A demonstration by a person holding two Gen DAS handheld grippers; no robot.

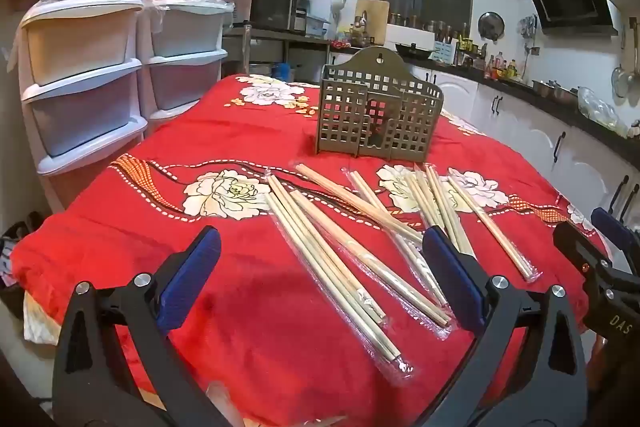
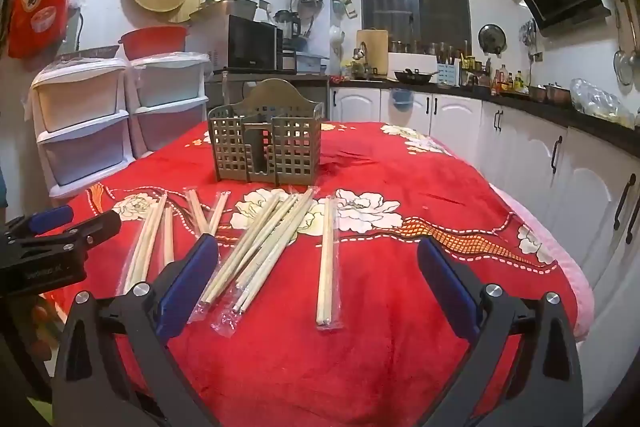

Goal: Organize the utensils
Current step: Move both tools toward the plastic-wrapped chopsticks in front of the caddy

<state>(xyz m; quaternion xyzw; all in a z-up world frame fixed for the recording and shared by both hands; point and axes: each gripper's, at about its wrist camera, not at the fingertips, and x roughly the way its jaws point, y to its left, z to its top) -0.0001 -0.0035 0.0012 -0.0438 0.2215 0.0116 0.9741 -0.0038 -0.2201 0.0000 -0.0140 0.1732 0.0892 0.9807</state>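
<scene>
Tabletop [image 2: 400, 307] is covered by red floral cloth. Grid utensil holder [image 2: 266, 147] is stood upright near the far middle. Wrapped chopstick pairs [image 2: 264, 247] are scattered in front of it, long axes mostly running near-to-far. Left tongs [image 1: 320, 279] and right tongs [image 2: 318, 287] are held fully spread above the near edge, nothing gripped.

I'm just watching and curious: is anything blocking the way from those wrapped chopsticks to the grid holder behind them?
Nothing visible does. The wrapped chopsticks lie loose on the red floral cloth, and only bare cloth separates them from the brown grid holder. Both grippers, left and right, hover open above.
</scene>
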